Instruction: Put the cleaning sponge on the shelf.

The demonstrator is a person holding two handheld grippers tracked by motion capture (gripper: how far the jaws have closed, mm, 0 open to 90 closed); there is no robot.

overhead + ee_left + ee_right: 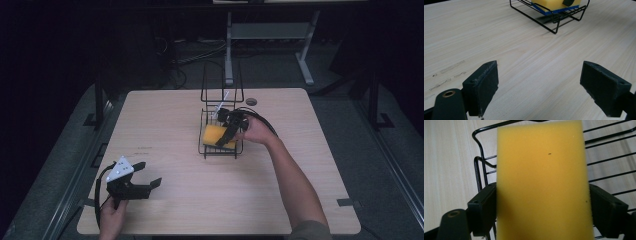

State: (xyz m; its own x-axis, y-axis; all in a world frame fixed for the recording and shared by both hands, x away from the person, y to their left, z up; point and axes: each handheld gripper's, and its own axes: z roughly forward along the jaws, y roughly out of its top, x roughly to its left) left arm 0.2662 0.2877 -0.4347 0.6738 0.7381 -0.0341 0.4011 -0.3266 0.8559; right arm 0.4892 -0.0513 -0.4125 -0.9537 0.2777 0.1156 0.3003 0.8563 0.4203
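Note:
A yellow sponge (213,134) with a blue underside (554,4) lies in the low tray of a black wire rack (220,155) at the middle of the table. My right gripper (226,135) reaches into the rack from the right, shut on the sponge (541,170), with one black jaw pressed against each long side. The rack's wires (480,152) run beneath and beside the sponge. At the front left corner, my left gripper (150,173) stands open over bare wood, nothing between its jaws (540,75). The rack (554,23) is far ahead of it.
The rack has tall wire loops (222,80) rising at its far end, with a thin white stick (220,106) leaning there. A small round grommet (251,101) sits in the tabletop (165,120) behind the rack. A grey desk frame (270,35) stands beyond the table.

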